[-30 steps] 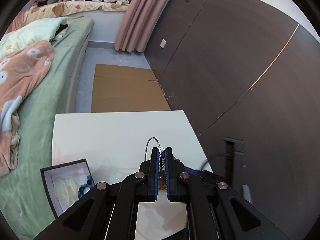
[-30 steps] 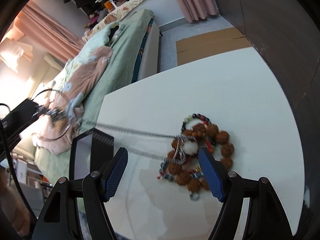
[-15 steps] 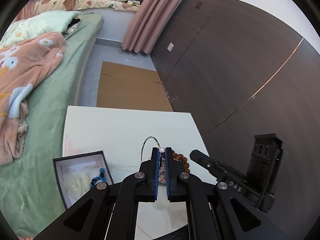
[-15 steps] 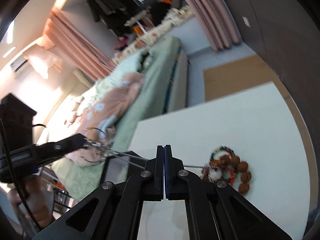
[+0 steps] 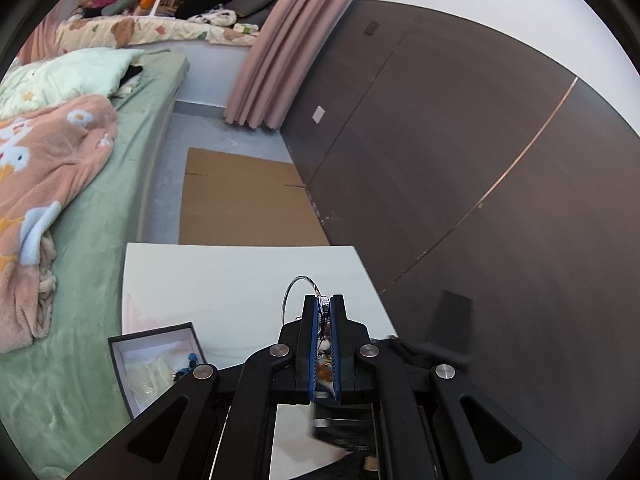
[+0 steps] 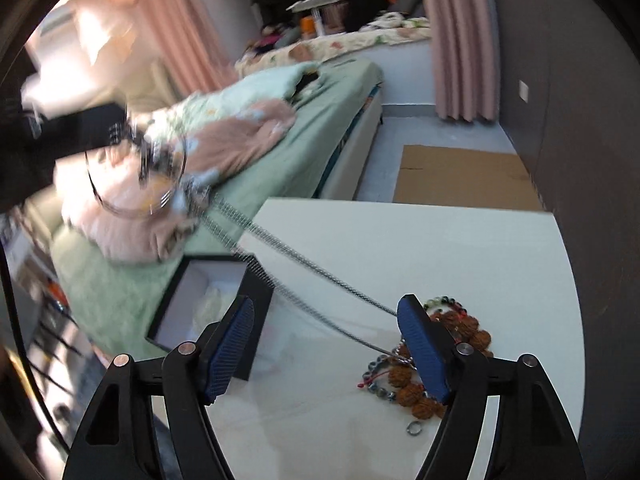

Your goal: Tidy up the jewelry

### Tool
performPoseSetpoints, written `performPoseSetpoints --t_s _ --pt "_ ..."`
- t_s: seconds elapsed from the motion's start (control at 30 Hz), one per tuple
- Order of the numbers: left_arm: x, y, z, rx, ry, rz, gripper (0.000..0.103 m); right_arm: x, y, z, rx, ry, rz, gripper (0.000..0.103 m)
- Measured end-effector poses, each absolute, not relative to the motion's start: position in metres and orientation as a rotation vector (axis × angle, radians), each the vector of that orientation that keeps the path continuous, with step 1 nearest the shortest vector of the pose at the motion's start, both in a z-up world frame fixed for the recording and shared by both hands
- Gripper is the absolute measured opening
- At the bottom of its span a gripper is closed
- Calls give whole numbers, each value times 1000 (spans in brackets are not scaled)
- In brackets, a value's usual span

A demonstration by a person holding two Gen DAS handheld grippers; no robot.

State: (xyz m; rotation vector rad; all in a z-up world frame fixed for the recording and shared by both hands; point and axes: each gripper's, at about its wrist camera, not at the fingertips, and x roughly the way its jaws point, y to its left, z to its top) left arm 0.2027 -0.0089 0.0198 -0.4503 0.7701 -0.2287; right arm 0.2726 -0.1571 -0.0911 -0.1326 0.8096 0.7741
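My left gripper [image 5: 325, 304] is shut on a silver chain necklace with a wire ring [image 5: 294, 294], held above the white table [image 5: 224, 276]. In the right wrist view the silver chain [image 6: 304, 268] stretches taut from that gripper at the upper left down to a heap of brown bead bracelets [image 6: 436, 364] on the table. My right gripper [image 6: 326, 312] is open and empty just above the table, its right finger beside the heap. An open black jewelry box [image 6: 208, 292] with a white lining stands at the table's left edge; it also shows in the left wrist view [image 5: 156, 360].
A small silver ring [image 6: 414, 428] lies on the table near the beads. A bed with green sheet and pink blanket [image 5: 52, 168] runs along the left. A dark wood wall [image 5: 460, 152] is on the right. Flat cardboard [image 5: 244, 204] lies on the floor beyond the table.
My right gripper was open, shut half a second ago, and is open again now, nearer the bead heap. My left gripper has stayed shut on the chain, lifted to the left.
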Motion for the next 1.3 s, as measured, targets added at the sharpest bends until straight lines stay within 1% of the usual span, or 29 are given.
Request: performPoseSetpoints --t_s 0.03,0.07,0.1,0.13,0.17,0.37,0.5,0.67,0.83,1.17,1.23,1.3 --pt "202 -9 21 -454 769 -235 5 273 -156 -90 -129 796 779 75" --pt "202 -9 21 -456 768 -237 5 275 -156 -89 -108 787 794 71" --pt "200 -8 22 -457 765 -238 5 279 -158 -88 -82 787 807 62" --pt "199 -7 23 -456 763 -234 5 284 -162 -88 -48 804 822 26" --pt "198 -5 23 -455 762 -226 5 288 -167 -89 -13 829 834 4" --pt "194 15 10 -488 766 -177 6 292 -204 -66 163 744 871 4" --pt "188 25 -15 -530 805 -174 7 289 -212 -56 244 719 887 4" --pt "180 43 -40 -588 838 -129 6 288 -215 -42 300 695 866 4" --pt "171 62 -52 -606 842 -95 5 283 -217 -21 311 655 868 4" --pt "157 86 -54 -662 811 -111 5 264 -192 42 225 559 902 4" --pt "157 88 -58 -674 827 -117 5 259 -187 51 210 543 911 4" --pt "157 85 -65 -676 852 -118 9 254 -179 57 196 537 924 4"
